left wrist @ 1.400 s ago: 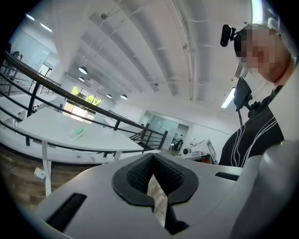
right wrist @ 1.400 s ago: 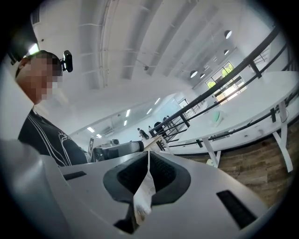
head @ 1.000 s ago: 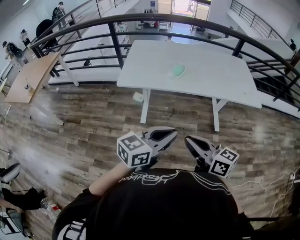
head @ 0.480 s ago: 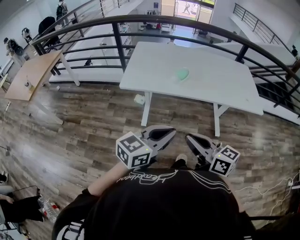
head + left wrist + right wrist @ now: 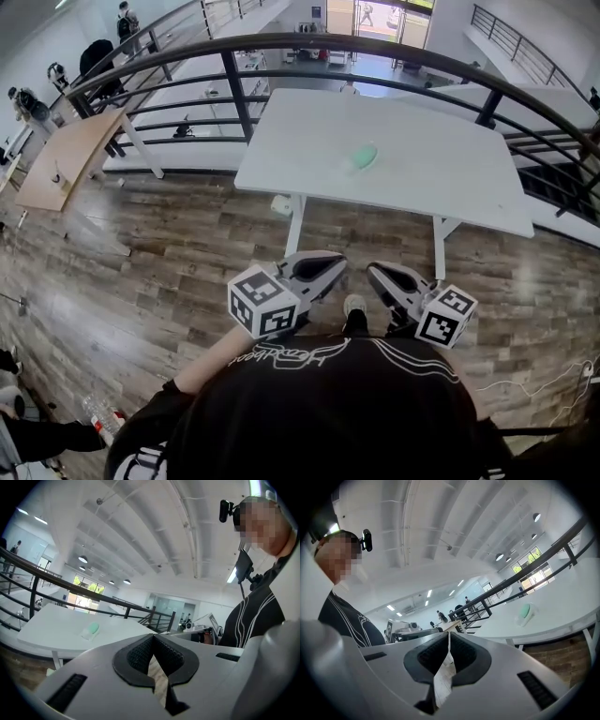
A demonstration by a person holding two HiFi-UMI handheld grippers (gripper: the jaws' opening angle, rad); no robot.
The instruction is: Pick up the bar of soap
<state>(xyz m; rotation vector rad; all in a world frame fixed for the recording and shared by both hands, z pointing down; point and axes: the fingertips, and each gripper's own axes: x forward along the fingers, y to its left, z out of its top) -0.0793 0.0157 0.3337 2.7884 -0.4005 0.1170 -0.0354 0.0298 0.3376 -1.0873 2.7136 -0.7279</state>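
Left tongs (image 5: 336,263) closed, white table (image 5: 422,164) ahead

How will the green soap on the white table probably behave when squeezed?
The soap looks rounded and smooth, so it may slip from a grip. It seems solid, probably stiff. Lying flat on the table, it should hardly roll.

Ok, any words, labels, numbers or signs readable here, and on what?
No text is readable.
White script on the black shirt: too warped to read.
Left cube, right cube: square marker patterns only, no letters.
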